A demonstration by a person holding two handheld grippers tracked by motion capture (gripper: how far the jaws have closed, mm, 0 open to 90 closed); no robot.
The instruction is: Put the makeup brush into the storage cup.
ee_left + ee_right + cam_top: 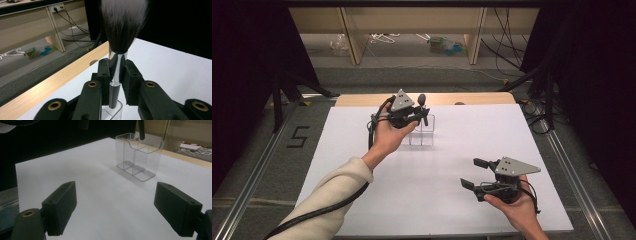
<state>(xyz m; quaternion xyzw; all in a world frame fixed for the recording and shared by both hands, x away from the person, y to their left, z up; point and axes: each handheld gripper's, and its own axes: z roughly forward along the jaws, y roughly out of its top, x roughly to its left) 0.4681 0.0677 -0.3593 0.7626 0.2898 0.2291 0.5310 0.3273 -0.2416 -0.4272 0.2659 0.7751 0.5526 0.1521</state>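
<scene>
A makeup brush (122, 25) with dark bristles and a silver-and-black handle stands upright, bristles up. My left gripper (115, 72) is shut on its handle. In the high view the left gripper (424, 118) holds the brush (421, 99) over a clear plastic organizer (422, 135) at the far middle of the table. The handle's lower end dips into the organizer's open top (117, 110). The right gripper view has the organizer (140, 157) with its divided compartments and the brush's handle end (141, 130) above it. My right gripper (470, 173) rests near the front right, jaws open and empty (122, 212).
A white sheet (437, 200) covers the table, with a wooden edge (362, 99) along the far side. Beyond it are bench legs (476, 35), cables and small items on the floor. A "5" mark (298, 136) lies on the floor at the left.
</scene>
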